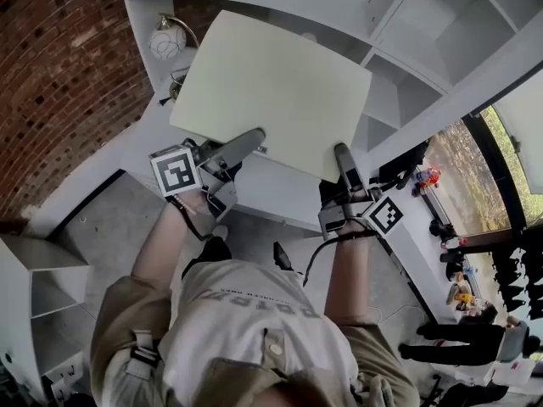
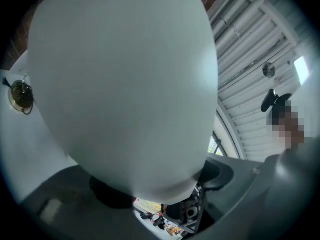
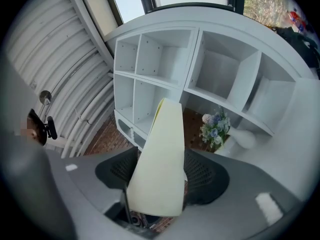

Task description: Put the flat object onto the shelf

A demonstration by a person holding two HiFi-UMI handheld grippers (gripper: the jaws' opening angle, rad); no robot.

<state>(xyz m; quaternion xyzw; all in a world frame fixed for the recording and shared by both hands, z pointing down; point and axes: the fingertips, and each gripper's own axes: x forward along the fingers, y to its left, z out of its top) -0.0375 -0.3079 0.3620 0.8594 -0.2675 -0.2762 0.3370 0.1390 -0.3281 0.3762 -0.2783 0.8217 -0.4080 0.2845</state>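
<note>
Head view first: find the flat object [image 1: 271, 87] raised over the white worktop [image 1: 280, 189], just short of the shelf [image 1: 458, 91], pinched at its near edge by the left gripper [image 1: 244, 144] and the right gripper [image 1: 344, 161]. Check both gripper views: fingers [image 3: 207, 176] clamped on it from either side, neither pair spread or empty. Hold both pinches equally firm, lift both ends together, level it, lead with the far edge into an open bay, and steer clear of the flower vase [image 3: 216, 126].
</note>
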